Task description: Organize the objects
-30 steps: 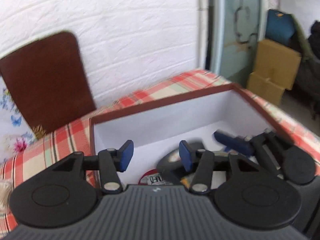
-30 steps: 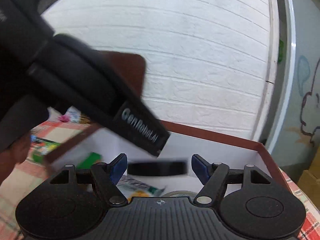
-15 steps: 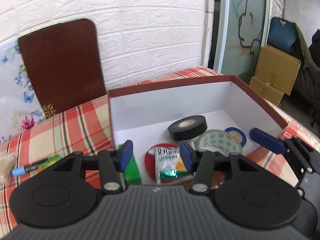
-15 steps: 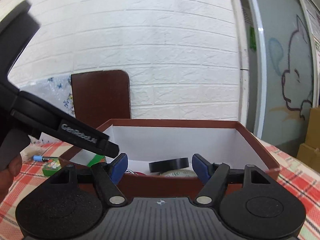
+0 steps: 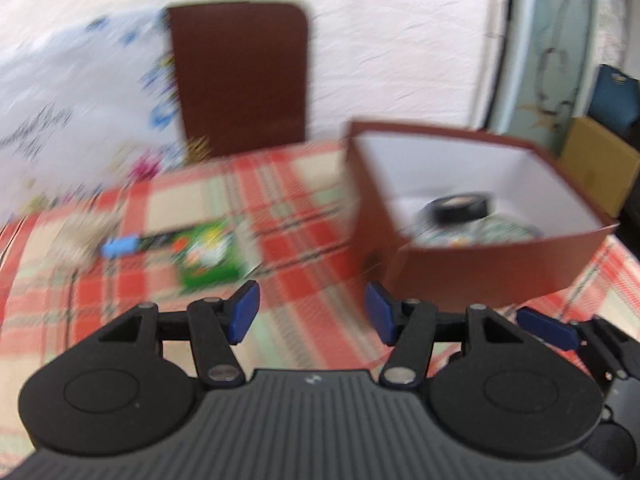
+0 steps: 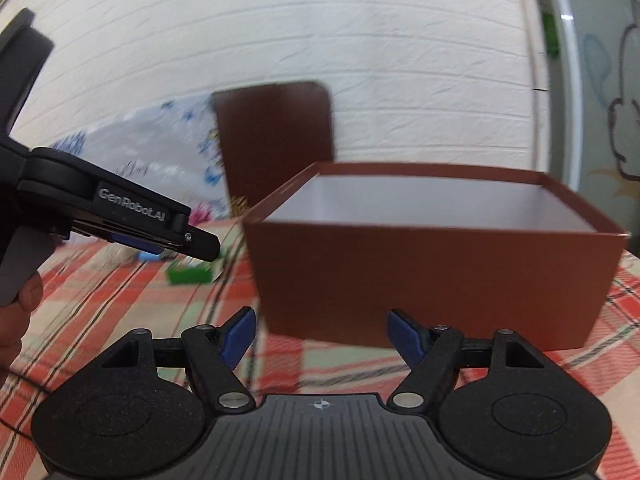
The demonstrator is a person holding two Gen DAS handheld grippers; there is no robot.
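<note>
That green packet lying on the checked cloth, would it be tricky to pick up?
Probably a little. The green packet lies flat on the cloth, so fingers would likely have to pinch an edge. It looks thin and printed, perhaps glossy, so it may flex or slip. Being flat, it should not roll. The picture is blurred, so this is a guess.

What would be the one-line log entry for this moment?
left claw: open, empty, just widened | right claw: open, empty | box: holds tape rolls | green packet: on cloth
</note>
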